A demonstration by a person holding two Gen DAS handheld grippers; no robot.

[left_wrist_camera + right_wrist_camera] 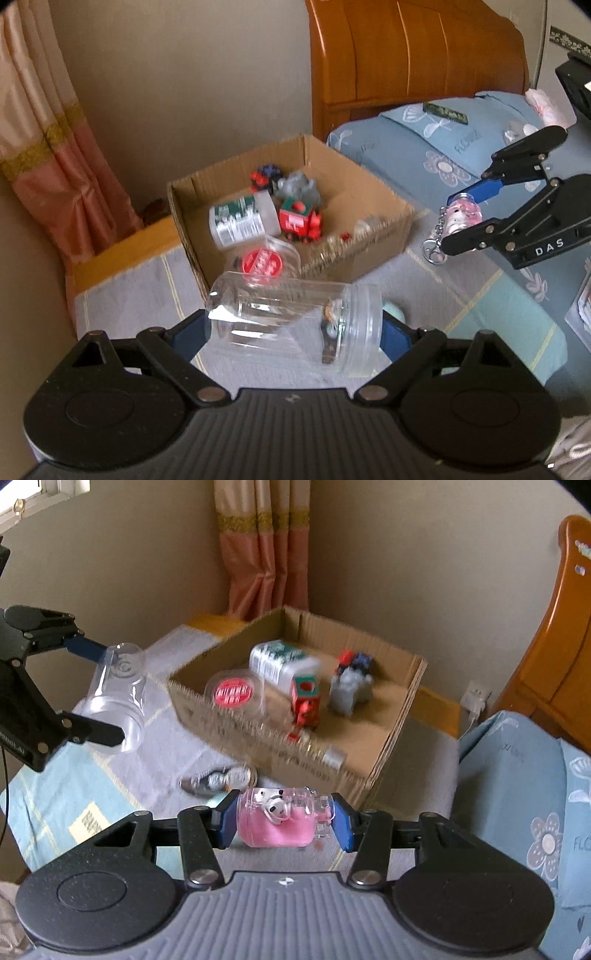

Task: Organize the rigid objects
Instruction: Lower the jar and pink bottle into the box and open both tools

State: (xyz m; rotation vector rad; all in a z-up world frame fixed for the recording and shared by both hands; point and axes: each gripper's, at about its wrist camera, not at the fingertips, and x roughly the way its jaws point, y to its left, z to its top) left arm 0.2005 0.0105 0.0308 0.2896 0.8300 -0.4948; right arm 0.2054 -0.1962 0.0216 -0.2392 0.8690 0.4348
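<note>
My left gripper (295, 328) is shut on a clear plastic jar (291, 317), held sideways above the bed just in front of the cardboard box (373, 192); it also shows in the right wrist view (118, 698). My right gripper (284, 821) is shut on a clear pink keychain case (280, 821) with a small white figure inside, near the box's front corner; the case also shows in the left wrist view (461, 218), with its key ring hanging down. The box holds a white bottle with a green label (240, 221), a red toy train (301, 221), a grey toy (299, 186) and a red-lidded clear tub (262, 262).
The box sits on a bed with a grey and light-blue checked cover (480, 306). A small shiny object (221, 777) lies on the cover in front of the box. A blue flowered pillow (443, 147) and a wooden headboard (406, 55) lie behind; a pink curtain (266, 554) hangs in the corner.
</note>
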